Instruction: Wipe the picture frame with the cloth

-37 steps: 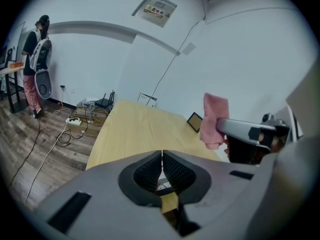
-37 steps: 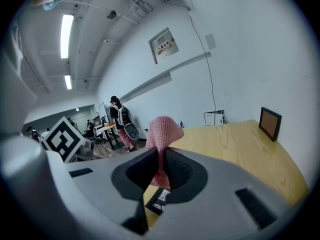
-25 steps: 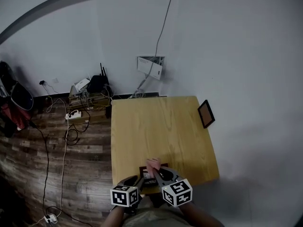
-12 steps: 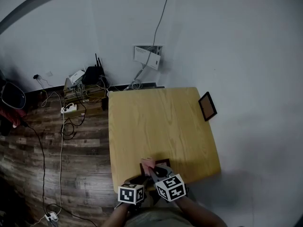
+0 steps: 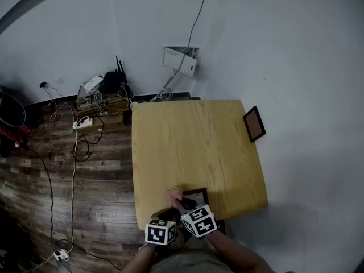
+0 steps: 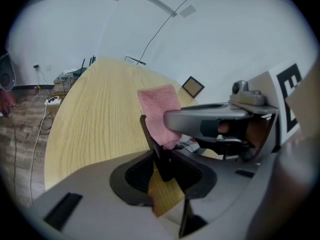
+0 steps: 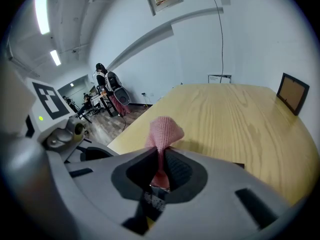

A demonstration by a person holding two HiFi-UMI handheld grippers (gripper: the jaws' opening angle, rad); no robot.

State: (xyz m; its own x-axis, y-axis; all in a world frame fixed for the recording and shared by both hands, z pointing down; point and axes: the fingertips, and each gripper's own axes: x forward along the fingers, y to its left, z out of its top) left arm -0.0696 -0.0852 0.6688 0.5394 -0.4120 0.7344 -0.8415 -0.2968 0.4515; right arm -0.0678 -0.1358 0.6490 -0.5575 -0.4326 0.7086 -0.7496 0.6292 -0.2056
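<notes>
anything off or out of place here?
One dark-framed picture stands tilted at the wooden table's far right edge by the wall, away from the work. Otherwise normal: left gripper's jaws closing on the near dark picture frame, right gripper pinching the pink cloth. Nothing spilled.

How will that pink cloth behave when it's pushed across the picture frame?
Probably floppy: the pink cloth bunches into a soft peak above the right gripper, whose jaws are shut on it. Likely light, since that narrow pinch alone holds it up. Its nubbly weave should drag rather than slip, though that's a guess.
</notes>
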